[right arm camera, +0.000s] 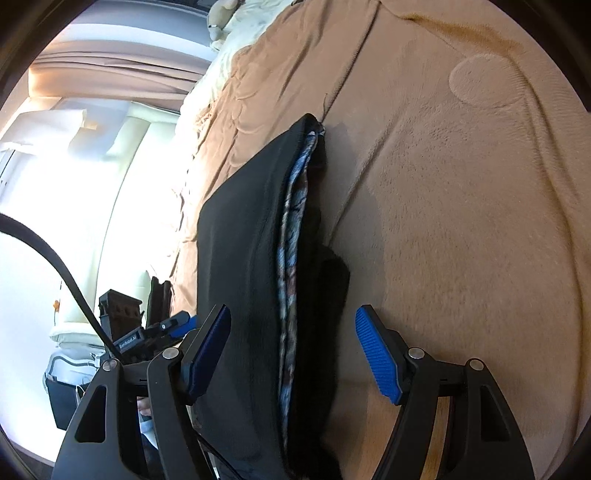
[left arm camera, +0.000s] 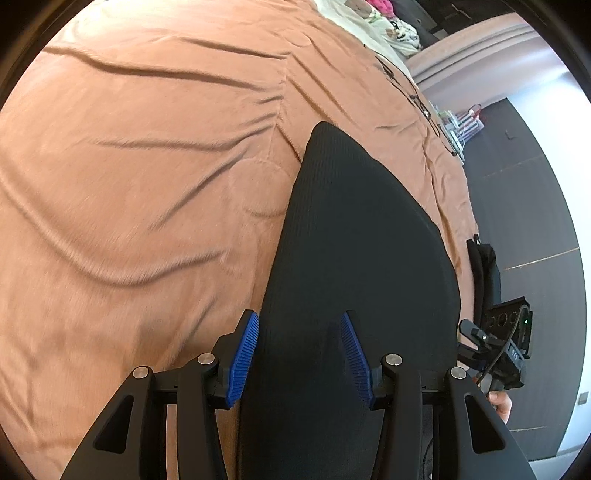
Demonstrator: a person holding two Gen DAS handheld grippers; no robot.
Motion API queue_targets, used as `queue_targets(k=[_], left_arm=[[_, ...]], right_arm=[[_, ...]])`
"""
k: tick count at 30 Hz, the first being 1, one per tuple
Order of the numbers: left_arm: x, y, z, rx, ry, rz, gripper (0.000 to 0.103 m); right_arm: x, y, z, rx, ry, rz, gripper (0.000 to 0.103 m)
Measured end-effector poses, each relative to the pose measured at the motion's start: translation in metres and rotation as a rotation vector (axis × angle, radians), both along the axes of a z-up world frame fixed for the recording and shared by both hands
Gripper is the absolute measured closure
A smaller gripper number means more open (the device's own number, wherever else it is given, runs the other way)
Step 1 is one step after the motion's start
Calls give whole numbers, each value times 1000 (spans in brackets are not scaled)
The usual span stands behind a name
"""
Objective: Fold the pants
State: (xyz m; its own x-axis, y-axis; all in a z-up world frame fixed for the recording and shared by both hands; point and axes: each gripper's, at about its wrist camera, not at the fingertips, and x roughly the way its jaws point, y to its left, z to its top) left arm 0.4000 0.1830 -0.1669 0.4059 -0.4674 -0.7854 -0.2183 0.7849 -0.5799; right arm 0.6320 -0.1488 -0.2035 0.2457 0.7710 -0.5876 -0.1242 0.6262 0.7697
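Black pants (left arm camera: pixel 354 258) laid flat on the tan/orange blanket (left arm camera: pixel 129 166), near the bed edge, long strip running away from both cams. In right wrist view the same pants (right arm camera: pixel 236 258) show stacked layers, w/ a blue-grey patterned lining (right arm camera: pixel 291 229) exposed along the side edge.

Left gripper (left arm camera: pixel 299 354): jaws apart, blue pads either side of the near end of the pants, fabric lies between them. Left pad sits at the fabric's edge, right pad over the cloth; not pinching as far as I can see. Fingers (left arm camera: pixel 242 362) clear of any fold.

Right gripper (right arm camera: pixel 291 354): jaws wide apart, pants end between them. Left pad is right up against the black fabric, right pad over bare blanket, apart from the cloth. No clamp.

Each cam catches the other gripper at frame edge, beside the pants; its jaw state can't be read from there, too small + partly hidden. Bit of a hand (left arm camera: pixel 500 404) visible behind it.

Bkgd: dark floor (left arm camera: pixel 535 184), cream pillows (left arm camera: pixel 373 26) at far end of the bed, bright window (right arm camera: pixel 55 203) blown out.
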Motion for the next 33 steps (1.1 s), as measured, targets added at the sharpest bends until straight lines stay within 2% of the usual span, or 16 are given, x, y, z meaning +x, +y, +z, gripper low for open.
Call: queue_targets(k=[18, 21, 23, 27, 33], left_arm=[[61, 4, -22, -91, -11, -58, 54], [69, 5, -22, -102, -23, -61, 54], [72, 5, -20, -112, -41, -65, 54], [77, 5, -17, -135, -61, -84, 54], [81, 7, -26, -154, -44, -104, 54]], right_arm=[[23, 10, -13, 31, 40, -3, 34], [19, 3, -8, 31, 31, 6, 38], [16, -2, -1, 36, -7, 13, 44], [11, -3, -3, 41, -3, 24, 44], [10, -5, -8, 33, 43, 36, 44]])
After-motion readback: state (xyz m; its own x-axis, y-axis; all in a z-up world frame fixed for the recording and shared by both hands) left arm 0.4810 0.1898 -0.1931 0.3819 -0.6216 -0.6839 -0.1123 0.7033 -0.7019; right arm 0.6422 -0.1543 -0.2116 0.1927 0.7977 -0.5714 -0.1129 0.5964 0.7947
